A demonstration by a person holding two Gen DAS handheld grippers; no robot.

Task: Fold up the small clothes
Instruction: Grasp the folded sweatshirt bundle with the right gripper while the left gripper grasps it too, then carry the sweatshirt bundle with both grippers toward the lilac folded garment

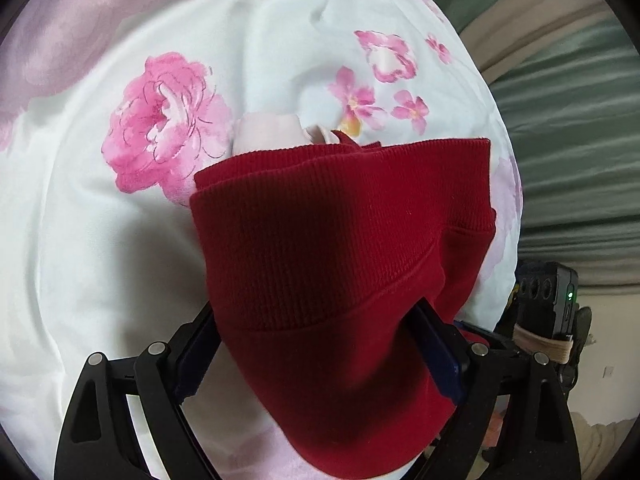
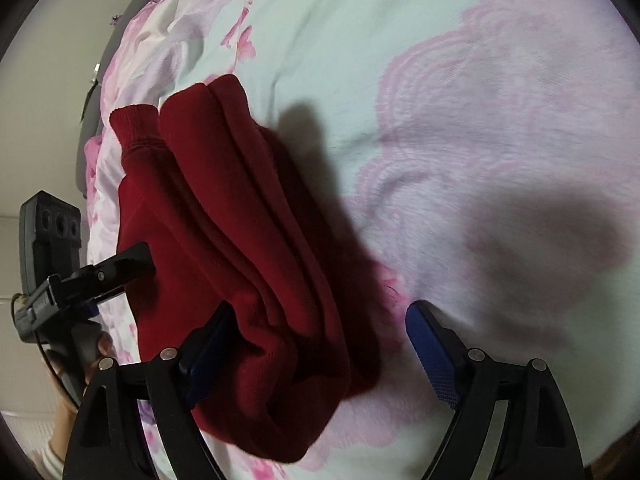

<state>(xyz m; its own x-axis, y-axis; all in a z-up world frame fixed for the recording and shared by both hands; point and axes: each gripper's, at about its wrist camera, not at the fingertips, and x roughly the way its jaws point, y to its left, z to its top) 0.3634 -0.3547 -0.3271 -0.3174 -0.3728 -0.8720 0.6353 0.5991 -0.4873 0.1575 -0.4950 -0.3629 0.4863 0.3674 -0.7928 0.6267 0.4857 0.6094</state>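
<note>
A dark red knit garment (image 1: 340,248) with a ribbed band lies folded in layers on the floral bedsheet (image 1: 120,240). My left gripper (image 1: 316,344) has the garment between its wide-set fingers and the cloth drapes over both pads. In the right wrist view the garment (image 2: 248,260) lies left of centre. My right gripper (image 2: 320,344) is open; its left finger (image 2: 208,336) touches the garment's edge and its right finger (image 2: 428,344) is bare over the sheet. The left gripper (image 2: 136,258) enters the garment from the left there.
A small pale pink cloth (image 1: 272,132) lies just beyond the red garment. The bed's edge and grey-green curtain (image 1: 568,120) are at the right. A grey headboard or frame (image 2: 132,12) borders the bed at the upper left of the right wrist view.
</note>
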